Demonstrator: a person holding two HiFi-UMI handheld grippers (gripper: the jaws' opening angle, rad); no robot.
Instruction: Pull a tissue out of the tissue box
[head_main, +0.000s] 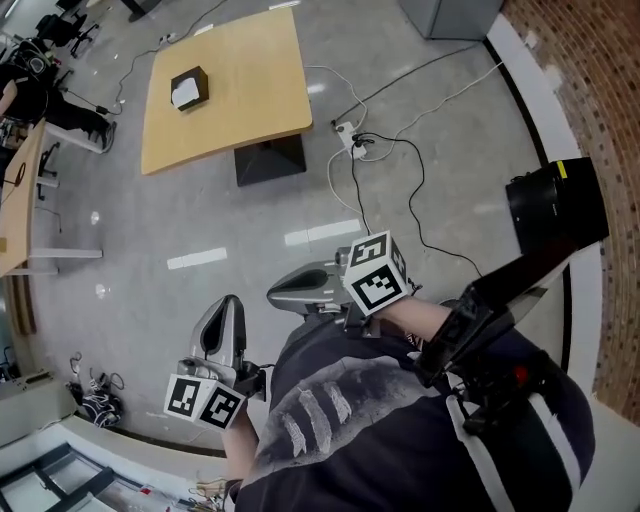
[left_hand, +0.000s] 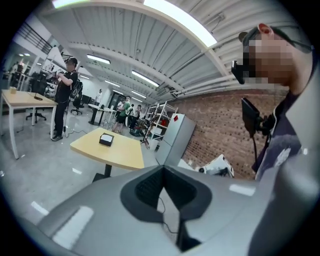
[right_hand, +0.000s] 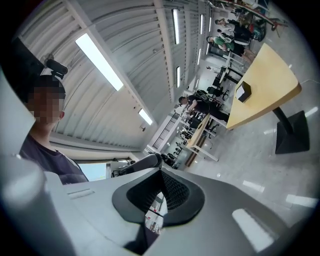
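The tissue box (head_main: 189, 88), dark with a white tissue at its top, sits on a light wooden table (head_main: 250, 80) far ahead across the grey floor. It is small in the left gripper view, where the tissue box (left_hand: 106, 139) rests on the table (left_hand: 120, 152), and in the right gripper view the tissue box (right_hand: 243, 91) stands tilted. My left gripper (head_main: 231, 301) and right gripper (head_main: 273, 293) are held close to the person's body, far from the table. Both have their jaws closed tip to tip with nothing between them: the left gripper (left_hand: 162, 168) and the right gripper (right_hand: 160, 171).
Cables and a power strip (head_main: 347, 135) lie on the floor right of the table. A black case (head_main: 555, 205) stands by the brick wall at the right, and a grey cabinet (head_main: 450, 15) behind. People (left_hand: 64, 97) and desks fill the far room.
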